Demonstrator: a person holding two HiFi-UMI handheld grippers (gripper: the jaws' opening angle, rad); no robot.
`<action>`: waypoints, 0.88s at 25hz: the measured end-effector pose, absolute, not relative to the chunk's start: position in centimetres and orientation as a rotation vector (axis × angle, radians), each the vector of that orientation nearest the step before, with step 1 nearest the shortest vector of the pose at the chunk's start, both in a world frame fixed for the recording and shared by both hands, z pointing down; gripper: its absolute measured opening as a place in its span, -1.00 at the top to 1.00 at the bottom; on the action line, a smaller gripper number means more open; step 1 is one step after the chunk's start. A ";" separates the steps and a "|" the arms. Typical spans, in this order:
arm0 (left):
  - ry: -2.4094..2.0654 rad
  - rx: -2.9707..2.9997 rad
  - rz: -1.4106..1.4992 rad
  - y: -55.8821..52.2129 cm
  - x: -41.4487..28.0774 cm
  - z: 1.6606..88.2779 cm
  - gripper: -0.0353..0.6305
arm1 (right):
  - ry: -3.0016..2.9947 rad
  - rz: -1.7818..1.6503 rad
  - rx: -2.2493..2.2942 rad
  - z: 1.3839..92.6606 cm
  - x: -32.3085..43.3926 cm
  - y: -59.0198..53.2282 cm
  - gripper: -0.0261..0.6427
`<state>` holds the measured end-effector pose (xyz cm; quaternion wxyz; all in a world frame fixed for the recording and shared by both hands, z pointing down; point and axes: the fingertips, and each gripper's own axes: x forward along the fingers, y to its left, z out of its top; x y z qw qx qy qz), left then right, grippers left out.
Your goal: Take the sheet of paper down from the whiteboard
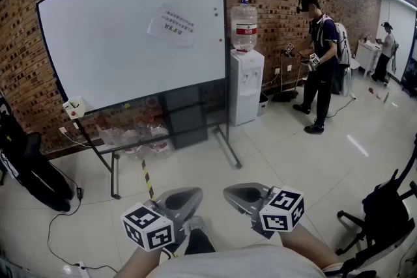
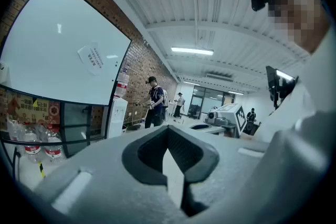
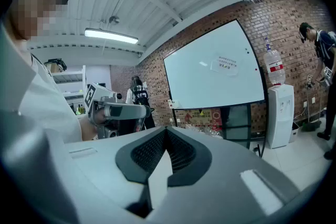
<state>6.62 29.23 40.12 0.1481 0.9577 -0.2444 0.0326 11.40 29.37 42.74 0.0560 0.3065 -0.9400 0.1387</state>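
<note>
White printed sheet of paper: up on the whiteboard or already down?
Up. The white printed sheet of paper sits flat, slightly tilted, on the upper right part of the dark-framed whiteboard.

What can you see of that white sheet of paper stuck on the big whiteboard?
The white rectangular sheet of paper lies flat against the whiteboard, in its upper half and right of centre. It seems to sit slightly askew, its right end a little lower. It carries a few short lines of dark print with a bolder line beneath, all too small to read. It looks thin and uncreased. What fastens it cannot be made out. Only the board touches it.
</note>
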 end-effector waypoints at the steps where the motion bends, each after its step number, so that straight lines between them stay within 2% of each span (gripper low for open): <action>1: -0.703 2.749 0.089 27.6 5.9 40.1 0.89 | -2.849 0.419 0.926 42.7 10.7 27.9 0.93; 16: -0.700 2.758 0.087 -3.8 -5.0 40.6 0.89 | -2.772 0.354 1.040 42.9 1.6 -3.0 0.93; 22: -0.698 2.771 0.092 -12.9 -4.8 40.1 0.89 | -2.756 0.256 1.090 42.0 2.1 -11.3 0.93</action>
